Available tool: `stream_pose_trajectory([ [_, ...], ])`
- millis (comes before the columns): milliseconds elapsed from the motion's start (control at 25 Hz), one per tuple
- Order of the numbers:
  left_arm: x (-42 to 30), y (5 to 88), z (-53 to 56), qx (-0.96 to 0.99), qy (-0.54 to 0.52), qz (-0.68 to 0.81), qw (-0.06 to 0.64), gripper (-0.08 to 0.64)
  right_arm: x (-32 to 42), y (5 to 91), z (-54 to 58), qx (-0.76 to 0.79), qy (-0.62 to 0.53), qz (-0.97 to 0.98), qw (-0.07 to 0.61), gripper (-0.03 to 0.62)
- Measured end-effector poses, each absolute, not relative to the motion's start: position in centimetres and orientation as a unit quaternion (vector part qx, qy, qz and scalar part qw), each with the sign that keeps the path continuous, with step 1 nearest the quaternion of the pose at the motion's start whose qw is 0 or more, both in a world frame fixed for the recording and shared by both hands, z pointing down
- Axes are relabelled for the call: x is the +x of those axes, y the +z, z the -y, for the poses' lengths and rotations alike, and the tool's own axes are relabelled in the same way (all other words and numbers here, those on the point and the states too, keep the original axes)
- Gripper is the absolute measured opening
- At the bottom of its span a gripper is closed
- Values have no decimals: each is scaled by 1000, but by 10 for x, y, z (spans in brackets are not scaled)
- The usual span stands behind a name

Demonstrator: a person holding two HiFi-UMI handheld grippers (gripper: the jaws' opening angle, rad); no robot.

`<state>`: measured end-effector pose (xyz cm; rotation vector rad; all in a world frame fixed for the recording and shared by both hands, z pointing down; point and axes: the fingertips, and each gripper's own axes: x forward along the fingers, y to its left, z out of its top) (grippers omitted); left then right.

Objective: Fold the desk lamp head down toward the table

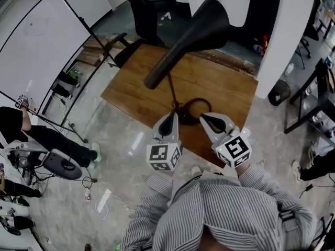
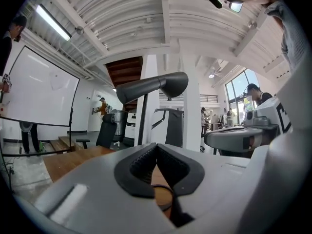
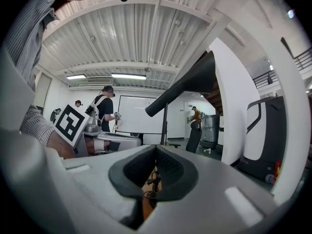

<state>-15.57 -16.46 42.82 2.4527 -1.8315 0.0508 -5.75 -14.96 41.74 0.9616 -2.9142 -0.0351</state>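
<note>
Head view, from steeply above: black desk lamp [image 1: 180, 56] on a brown wooden table [image 1: 230, 88], ring base [image 1: 198, 99] lying close to the table's near edge, thin stem [image 1: 171, 90] rising from beside it. Lamp head [image 1: 193, 33] long and cone-shaped, carried high on the stem and tilted, wide mouth toward the upper right, narrow end toward the lower left; not yet folded down toward the table. Just before the ring base, side by side: left gripper [image 1: 170, 117] and right gripper [image 1: 205, 117], each with a marker cube [image 1: 164, 157] behind it, held out from a striped shirt [image 1: 225, 208]. Both close to the foot of the lamp and well below the lamp head; not possible to tell whether either one touches the base. Left gripper view: fingers of the left gripper [image 2: 156, 146] brought together tip to tip, nothing clamped between them; through the small gap under the tips, a piece of the table and the dark arc of the ring base [image 2: 163, 187]; higher up, the lamp head [image 2: 153, 87] against the white ceiling [image 2: 146, 18]. Right gripper view: fingers of the right gripper [image 3: 156, 149] likewise fully together and holding nothing; behind the gap, a dark tangle of cord [image 3: 152, 179]; above, the stem [image 3: 165, 126] and the lamp head [image 3: 183, 89] slanting up to the right. Around the table in the head view: whiteboard [image 1: 42, 46] at the left, black chair [image 1: 144, 14] beyond the far edge, seated person [image 1: 47, 137] at the lower left.
</note>
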Motion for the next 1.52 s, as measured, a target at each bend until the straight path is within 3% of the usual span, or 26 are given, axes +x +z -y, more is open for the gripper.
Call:
stream_pose_trajectory([
  [400, -164, 442, 219, 822, 35, 568, 35, 30, -68, 410, 197, 332, -40, 941, 44, 3],
  [720, -159, 452, 242, 813, 47, 578, 43, 103, -43, 381, 242, 334, -62, 940, 28, 80],
  [1280, -164, 462, 264, 800, 55, 596, 50, 109, 3, 270, 288, 357, -198, 913, -28, 106],
  [1520, -158, 465, 266, 798, 60, 597, 50, 66, 0, 266, 283, 353, -216, 910, -18, 77],
])
